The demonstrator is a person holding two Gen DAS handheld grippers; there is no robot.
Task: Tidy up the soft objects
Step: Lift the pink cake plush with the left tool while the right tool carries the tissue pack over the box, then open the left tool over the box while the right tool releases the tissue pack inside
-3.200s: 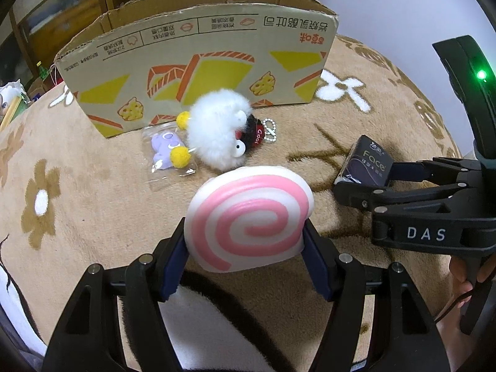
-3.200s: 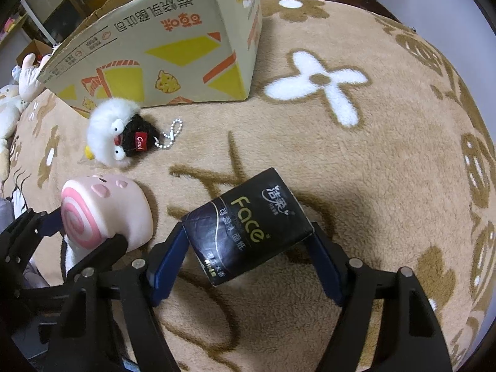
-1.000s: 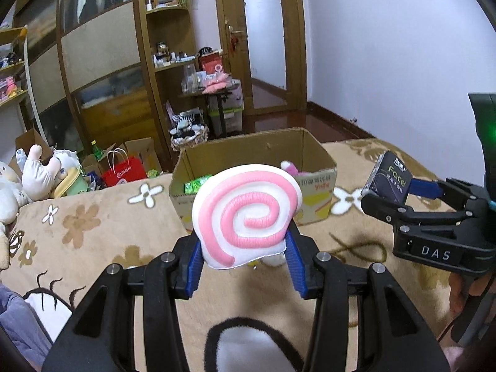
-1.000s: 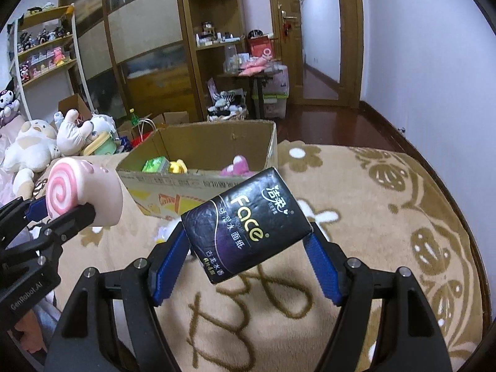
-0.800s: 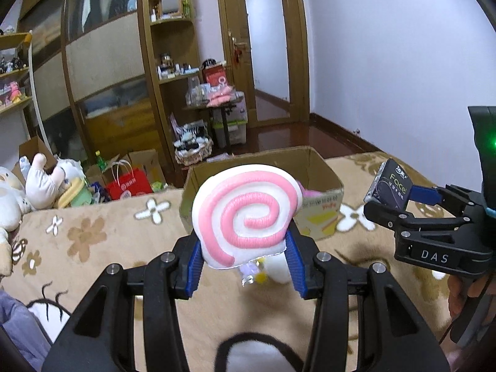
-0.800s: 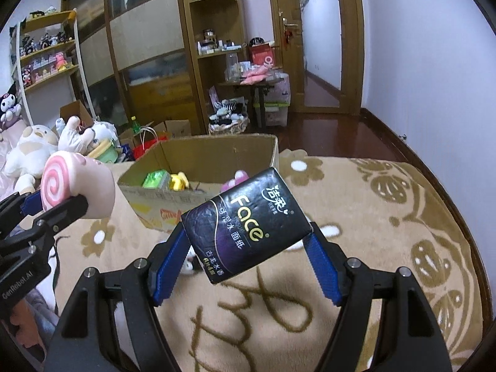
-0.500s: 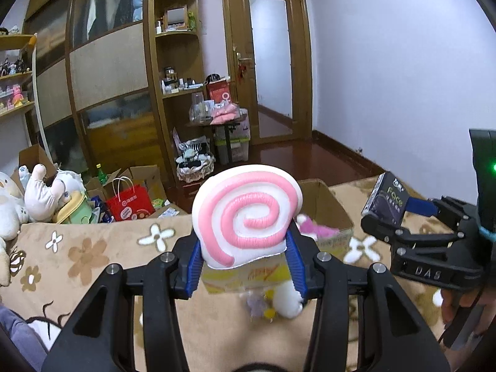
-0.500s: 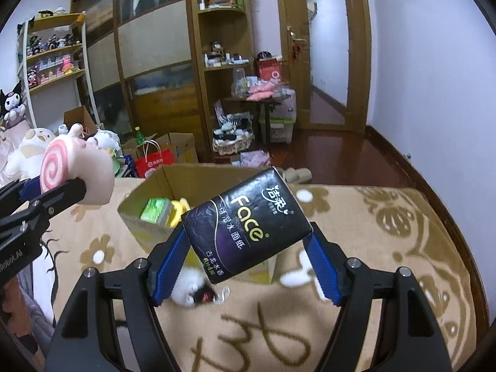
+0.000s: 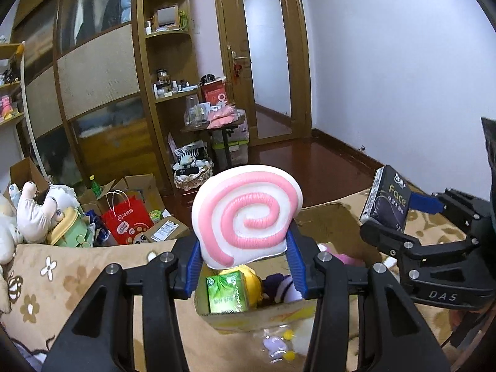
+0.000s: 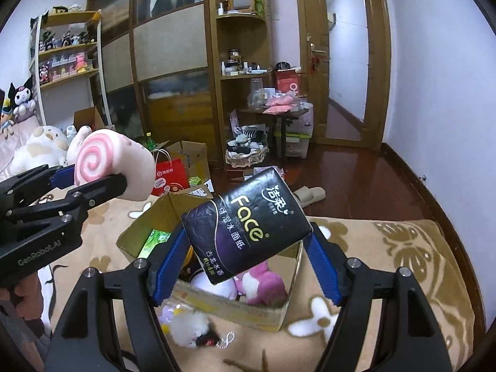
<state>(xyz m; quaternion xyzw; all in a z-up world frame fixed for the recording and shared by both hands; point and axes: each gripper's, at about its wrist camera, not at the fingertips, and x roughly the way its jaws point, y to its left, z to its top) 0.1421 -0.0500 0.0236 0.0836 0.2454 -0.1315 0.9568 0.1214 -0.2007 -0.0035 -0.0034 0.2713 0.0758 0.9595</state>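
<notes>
Dim indoor light, sharp, fisheye-warped edges

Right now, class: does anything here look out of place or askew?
Yes. A white fluffy toy and a small purple toy lie on the blanket outside the box, not in it. The tissue pack sits tilted in the right gripper.

Red paper bag [image 9: 127,220] on floor far left, beside open cardboard cartons. Green bottle [image 9: 95,186] just behind bag. Wicker basket [image 9: 193,177] with striped item at foot of wooden shelving [image 10: 241,62]. Small table [image 10: 272,114] with pink packs near door [image 10: 347,62]. Slippers [image 10: 310,194] on dark wood floor. Kuromi doll [image 10: 21,96] on far-left shelf.
</notes>
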